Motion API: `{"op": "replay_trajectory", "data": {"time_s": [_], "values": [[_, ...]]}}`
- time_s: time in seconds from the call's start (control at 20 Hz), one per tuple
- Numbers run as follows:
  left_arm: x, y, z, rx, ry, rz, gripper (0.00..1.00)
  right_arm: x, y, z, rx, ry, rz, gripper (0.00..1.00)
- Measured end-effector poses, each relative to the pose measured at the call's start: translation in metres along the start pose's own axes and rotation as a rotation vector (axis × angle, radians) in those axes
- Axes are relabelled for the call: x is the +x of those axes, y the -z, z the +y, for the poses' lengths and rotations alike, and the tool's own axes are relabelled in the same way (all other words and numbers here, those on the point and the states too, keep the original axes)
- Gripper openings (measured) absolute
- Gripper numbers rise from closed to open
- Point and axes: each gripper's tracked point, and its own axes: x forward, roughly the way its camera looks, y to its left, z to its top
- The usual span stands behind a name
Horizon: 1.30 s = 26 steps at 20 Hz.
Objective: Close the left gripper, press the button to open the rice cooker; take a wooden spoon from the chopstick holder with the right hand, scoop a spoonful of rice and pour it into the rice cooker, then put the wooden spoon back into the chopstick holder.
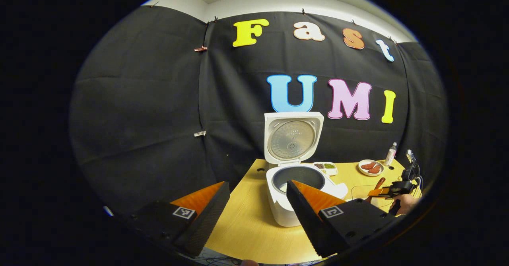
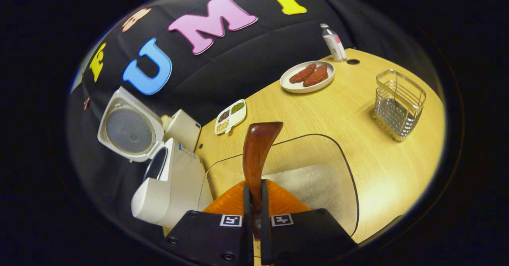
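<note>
The white rice cooker [image 1: 288, 196] stands on the table with its lid up and its dark inner pot showing; in the right gripper view the rice cooker [image 2: 171, 182] lies at the lower left. My left gripper [image 1: 258, 186] is open, hovering in front of the cooker. My right gripper [image 2: 254, 188] is shut on the wooden spoon [image 2: 258, 146], whose bowl sticks up above a clear container [image 2: 338, 170] of white rice [image 2: 314, 186]. The wire chopstick holder [image 2: 397, 105] stands at the right, apart from the spoon. The other gripper with the spoon [image 1: 377, 187] is seen far right, with a hand holding it.
A white plate with two reddish pieces [image 2: 307, 76] and a small bottle [image 2: 333, 42] sit near the wall. A divided dish of grains [image 2: 230, 116] lies behind the cooker. The yellow table [image 1: 246, 222] ends close to my left gripper.
</note>
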Motion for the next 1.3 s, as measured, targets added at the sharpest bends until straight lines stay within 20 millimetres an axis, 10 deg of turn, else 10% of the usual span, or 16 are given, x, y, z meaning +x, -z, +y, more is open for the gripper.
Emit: {"op": "replay_trajectory", "data": {"time_s": [0.75,1.3], "values": [[-0.005,0.003,-0.011,-0.014,-0.015,0.024,0.99,0.024,-0.056,-0.019,0.056,-0.164,0.013,0.11],[-0.011,-0.005,-0.024,-0.024,0.017,-0.019,0.99,-0.054,-0.114,0.041,0.178,-0.250,-0.136,0.11]]}}
